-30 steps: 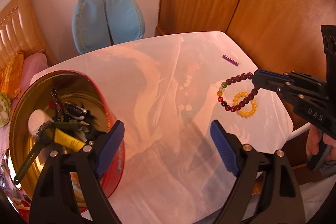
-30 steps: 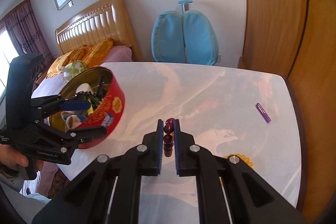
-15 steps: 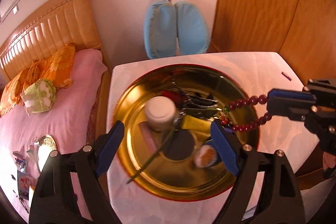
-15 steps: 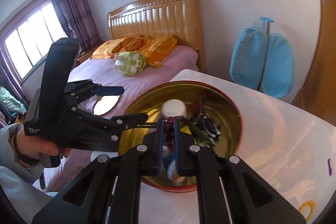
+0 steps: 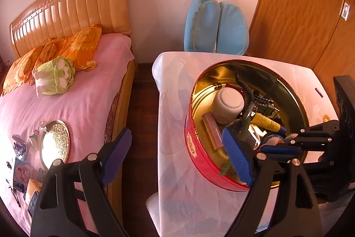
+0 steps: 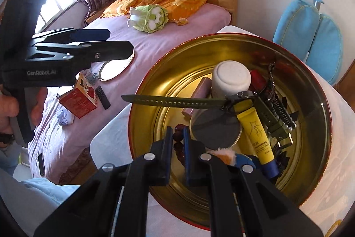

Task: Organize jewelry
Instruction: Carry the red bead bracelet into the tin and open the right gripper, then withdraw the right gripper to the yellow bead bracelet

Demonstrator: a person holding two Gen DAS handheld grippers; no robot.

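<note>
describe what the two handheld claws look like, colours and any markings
Both are matte black plastic with long ribbed fingers, silver rivets and blue textured pads. The left claw carries pale "GenRobot.AI" lettering on its body above a pistol-style handle. The right claw is the same build. A light blue-grey sleeve shows at the lower left.

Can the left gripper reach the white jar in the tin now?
Probably yes. The left gripper is open and empty, the tin has no lid, and the white jar lies uncovered on top.

bracelet (image 6: 177, 137) mostly hidden, perhaps beaded
</note>
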